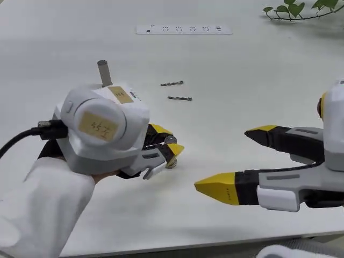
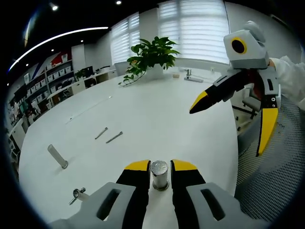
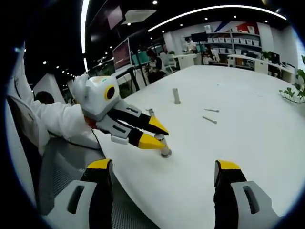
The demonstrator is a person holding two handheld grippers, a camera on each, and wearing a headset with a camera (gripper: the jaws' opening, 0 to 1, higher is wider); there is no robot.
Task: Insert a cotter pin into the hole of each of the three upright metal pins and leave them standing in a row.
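Head view is showing a white sleeve point(image 1: 37, 204) at far left, reaching onto the white table point(image 1: 242, 80) with the left gripper point(image 1: 171, 153). Its yellow-tipped jaws are closing on a short silver metal pin point(image 1: 171, 159), which is standing on the table between them. Behind that gripper, a tall grey metal pin point(image 1: 103, 72) is standing upright. Right of it and well apart, a slim metal cotter pin point(image 1: 172, 83) and a second cotter pin point(image 1: 180, 98) are lying loose, near each other without touching. A white power strip point(image 1: 184, 29) is lying along the far edge. At far right the right gripper point(image 1: 236, 161) is hovering with its jaws spread wide and nothing between them, below a green leafy plant point(image 1: 301, 8).

Left gripper view is showing the tall grey metal pin point(image 2: 57, 156) at left and a small metal piece point(image 2: 76, 194) nearer the camera, too small to make out. Next come the two cotter pins point(image 2: 100, 133) point(image 2: 114, 137), then the short silver metal pin point(image 2: 159, 174) sitting between the jaws. The right gripper point(image 2: 228, 130) is hanging open at upper right.

Right gripper view is showing the left gripper point(image 3: 152, 133) at left, clamping the short silver metal pin point(image 3: 165, 149). The tall grey metal pin point(image 3: 176, 95) is standing beyond it.
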